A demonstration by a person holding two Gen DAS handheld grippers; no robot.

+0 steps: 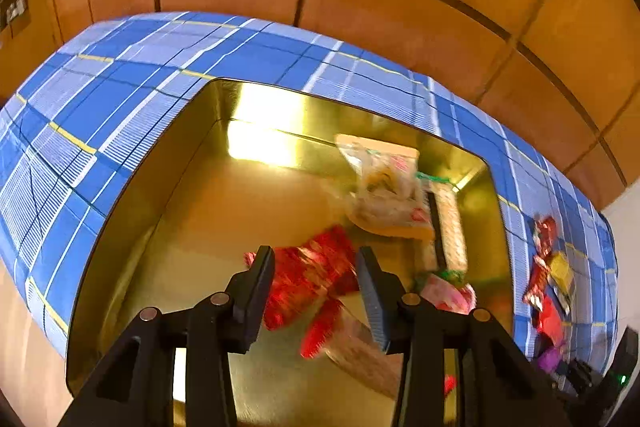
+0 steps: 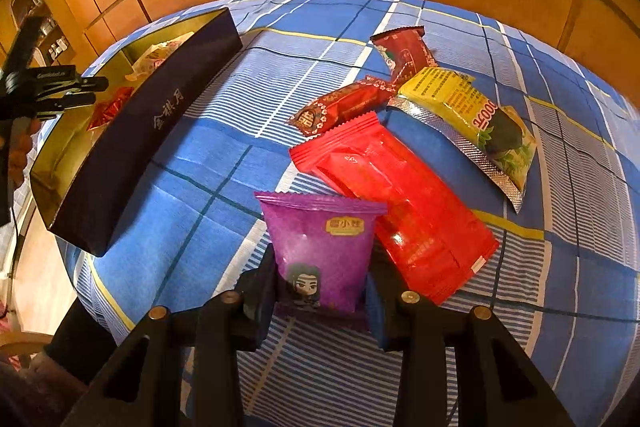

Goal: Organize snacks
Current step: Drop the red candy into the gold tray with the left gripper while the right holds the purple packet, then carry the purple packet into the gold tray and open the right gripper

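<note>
Purple foil snack packet (image 2: 320, 251) pinched upright in the right gripper (image 2: 320, 311).
Its long axis points away; left gripper (image 1: 316, 279) gapes wide over the gold-lined tin box (image 1: 168, 163).

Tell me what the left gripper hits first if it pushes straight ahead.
Probably the red patterned snack packet lying between the left gripper fingers' line, inside the gold box; depth is unclear.

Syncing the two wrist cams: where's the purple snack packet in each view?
Left wrist: purple packet sits at the far lower right on the checked cloth, outside the box, partly hidden.
Right wrist: purple packet is bottom centre, between the right gripper's fingers.
Shared landmark: the gold-lined box, centre in the left view, upper left in the right view.
</note>
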